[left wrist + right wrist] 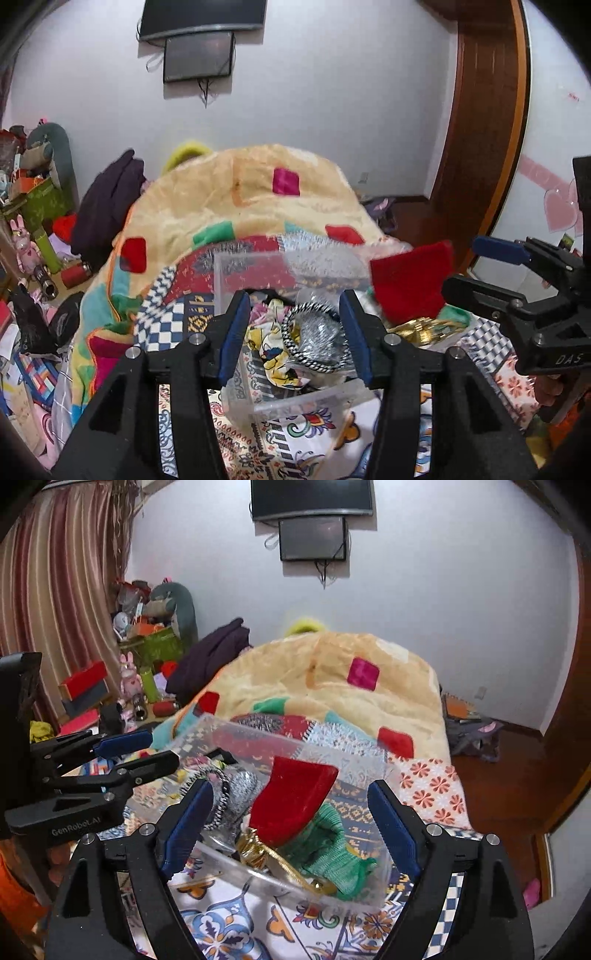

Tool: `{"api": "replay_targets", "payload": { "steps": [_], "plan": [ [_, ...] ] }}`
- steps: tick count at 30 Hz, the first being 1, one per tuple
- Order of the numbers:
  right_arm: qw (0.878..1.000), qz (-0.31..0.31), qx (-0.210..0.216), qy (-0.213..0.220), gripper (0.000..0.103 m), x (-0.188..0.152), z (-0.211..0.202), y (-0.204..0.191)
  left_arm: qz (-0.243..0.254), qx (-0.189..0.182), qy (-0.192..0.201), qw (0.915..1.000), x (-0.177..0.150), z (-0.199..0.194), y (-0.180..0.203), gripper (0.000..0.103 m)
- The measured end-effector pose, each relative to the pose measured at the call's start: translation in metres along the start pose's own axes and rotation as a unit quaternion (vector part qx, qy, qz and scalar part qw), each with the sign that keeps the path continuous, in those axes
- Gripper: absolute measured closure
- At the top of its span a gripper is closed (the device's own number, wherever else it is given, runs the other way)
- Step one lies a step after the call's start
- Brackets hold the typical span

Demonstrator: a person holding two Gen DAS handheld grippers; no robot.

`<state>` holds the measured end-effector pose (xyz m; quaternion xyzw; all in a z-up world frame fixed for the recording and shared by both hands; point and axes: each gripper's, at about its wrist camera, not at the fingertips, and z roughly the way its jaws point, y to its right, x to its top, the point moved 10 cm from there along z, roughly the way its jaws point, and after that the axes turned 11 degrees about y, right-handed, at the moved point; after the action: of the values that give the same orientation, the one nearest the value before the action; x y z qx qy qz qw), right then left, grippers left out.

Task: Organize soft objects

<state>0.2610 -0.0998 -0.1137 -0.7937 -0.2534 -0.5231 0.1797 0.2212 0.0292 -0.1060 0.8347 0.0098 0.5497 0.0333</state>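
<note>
Both claws stand with their fingers spread apart, gripping nothing. Left gripper (295,332) hovers over the near end of a clear plastic bin (236,387), its blue pads on either side of a silver glittery pouch (317,336) with a black-and-white braided rim that lies inside the bin. Just beside that pouch, toward the left pad, sits a crumpled yellow-printed cloth (271,347). Right gripper (291,827) hangs over the other end of the same bin, and between its pads a red velvet pouch (295,805) stands tilted, apparently free of both pads. Against the red pouch's lower edge lie a green knitted piece (332,853) and a gold cord with a small bell (291,871). All these soft things are inside the bin, which rests on a patterned bedsheet (236,923). Behind the bin rises a heaped cream blanket with coloured squares (332,686). Farther back, two dark screens (312,517) hang on the white wall.
</note>
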Motion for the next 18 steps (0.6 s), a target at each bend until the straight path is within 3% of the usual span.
{"api": "replay_targets", "payload": {
  "steps": [9,11,15,18],
  "plan": [
    [0.998,-0.001,-0.003,0.065,0.019,0.028,-0.06,-0.01,0.015,-0.012,0.075,0.997,0.033,-0.069,0.025,0.041],
    [0.997,-0.001,-0.001,0.076,0.017,0.031,-0.07,-0.013,0.019,-0.014,0.091,0.9956,0.038,-0.084,0.03,0.034],
    [0.995,0.006,-0.002,0.102,0.003,0.036,-0.088,-0.017,0.022,-0.014,0.114,0.9932,0.044,-0.106,0.038,0.021],
    [0.993,0.01,-0.002,0.114,0.001,0.036,-0.096,-0.018,0.02,-0.018,0.123,0.992,0.045,-0.116,0.043,0.01]
  ]
}}
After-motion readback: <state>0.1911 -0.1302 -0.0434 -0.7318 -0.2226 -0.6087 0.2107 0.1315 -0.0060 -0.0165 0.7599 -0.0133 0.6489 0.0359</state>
